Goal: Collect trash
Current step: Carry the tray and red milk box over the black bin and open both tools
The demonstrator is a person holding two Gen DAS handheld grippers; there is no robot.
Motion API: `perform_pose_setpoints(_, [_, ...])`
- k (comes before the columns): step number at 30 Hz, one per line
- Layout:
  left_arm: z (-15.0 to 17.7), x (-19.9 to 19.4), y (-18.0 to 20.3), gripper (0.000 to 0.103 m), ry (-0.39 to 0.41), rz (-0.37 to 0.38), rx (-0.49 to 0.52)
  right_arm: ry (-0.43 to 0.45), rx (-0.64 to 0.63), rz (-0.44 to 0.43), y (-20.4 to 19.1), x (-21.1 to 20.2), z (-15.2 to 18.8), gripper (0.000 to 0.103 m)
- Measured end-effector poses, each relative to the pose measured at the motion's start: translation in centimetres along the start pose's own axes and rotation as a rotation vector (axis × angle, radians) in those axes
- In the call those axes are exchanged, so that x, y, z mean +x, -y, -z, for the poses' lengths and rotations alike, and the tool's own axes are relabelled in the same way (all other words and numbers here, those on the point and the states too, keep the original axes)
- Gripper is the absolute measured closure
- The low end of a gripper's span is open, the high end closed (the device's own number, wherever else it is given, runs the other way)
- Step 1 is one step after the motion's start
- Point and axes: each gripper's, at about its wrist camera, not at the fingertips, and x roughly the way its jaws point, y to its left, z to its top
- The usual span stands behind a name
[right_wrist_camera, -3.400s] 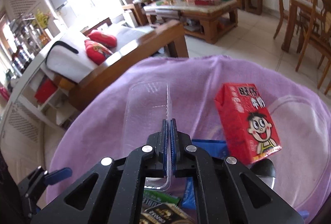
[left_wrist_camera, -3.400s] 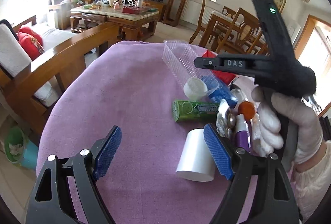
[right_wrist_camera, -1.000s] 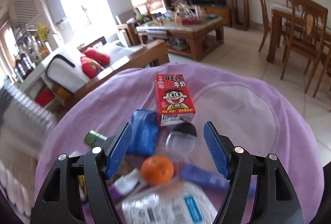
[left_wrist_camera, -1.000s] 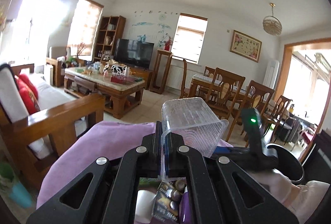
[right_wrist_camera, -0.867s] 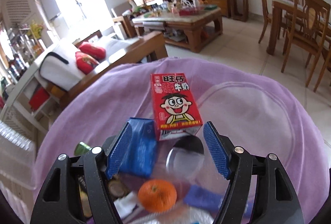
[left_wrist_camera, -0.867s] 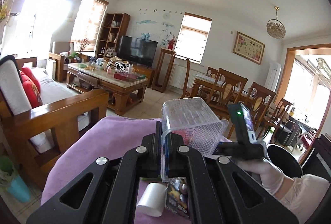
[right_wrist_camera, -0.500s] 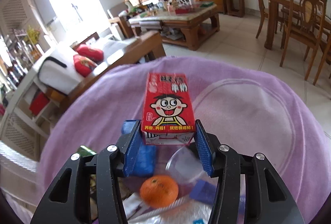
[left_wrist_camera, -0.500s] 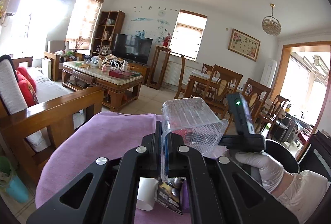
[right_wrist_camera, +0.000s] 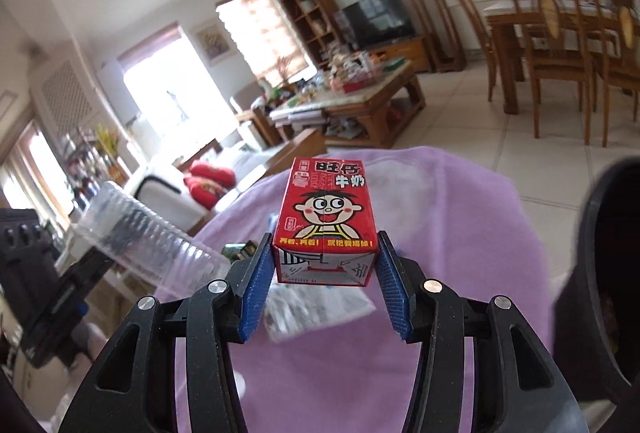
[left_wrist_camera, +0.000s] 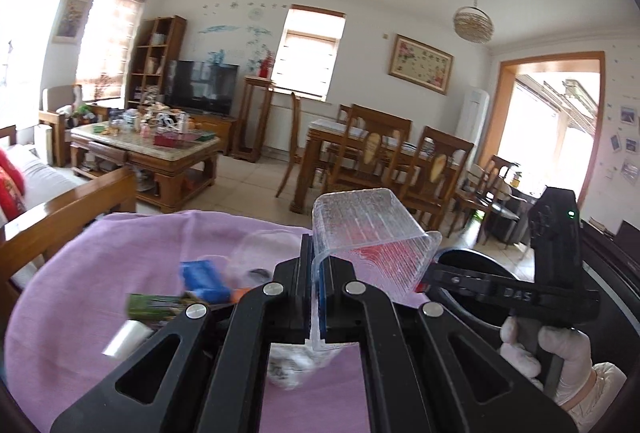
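My left gripper (left_wrist_camera: 318,289) is shut on the wall of a clear ribbed plastic tray (left_wrist_camera: 368,233) and holds it up above the purple-clothed table (left_wrist_camera: 100,265). My right gripper (right_wrist_camera: 326,273) is shut on a red milk carton (right_wrist_camera: 326,221) with a cartoon face, lifted off the table; the carton's red shows through the tray in the left wrist view. The tray (right_wrist_camera: 152,241) also shows at the left of the right wrist view. A black bin (right_wrist_camera: 608,265) stands at the right; its rim (left_wrist_camera: 468,265) shows behind the right gripper in the left wrist view.
On the cloth lie a blue pack (left_wrist_camera: 204,277), a green box (left_wrist_camera: 154,305), a white cup on its side (left_wrist_camera: 126,337), a clear round lid (left_wrist_camera: 260,253) and a crinkled wrapper (right_wrist_camera: 316,305). A wooden sofa arm (left_wrist_camera: 68,217) borders the table's left.
My right gripper closed on the red carton and lifted it toward the bin side. My left gripper still holds the clear tray and has swung a little to the right.
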Motion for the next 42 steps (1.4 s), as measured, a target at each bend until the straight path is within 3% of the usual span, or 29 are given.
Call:
perform_pose_setpoints(8, [0.9,5.1,9.6,0.100,-0.070,0.168,0.033,0.159,0.107,0.153,9.7,-13.0,2.1,0.053])
perform_pose_setpoints(14, [2.4,10.1,16.2,0.100,-0.134,0.257,0.058,0.213,0.206,0.237,16.9,-18.3,4.5,0.053])
perform_pose_setpoints(20, [4.5,14.8,20.6,0.100,-0.209,0.273,0.093,0.212,0.290,0.255,21.2,-19.0,6.9,0.053])
perform_pose_setpoints(29, [7.2,19.8,21.6,0.100,-0.318,0.231,0.101,0.199,0.358,0.260,23.6,-17.3,7.5,0.053])
perform_pose_setpoints(42, [8.4,20.2,22.0,0.100,-0.373,0.210,0.128,0.183,0.344,0.303,23.4,-15.7,6.8,0.053])
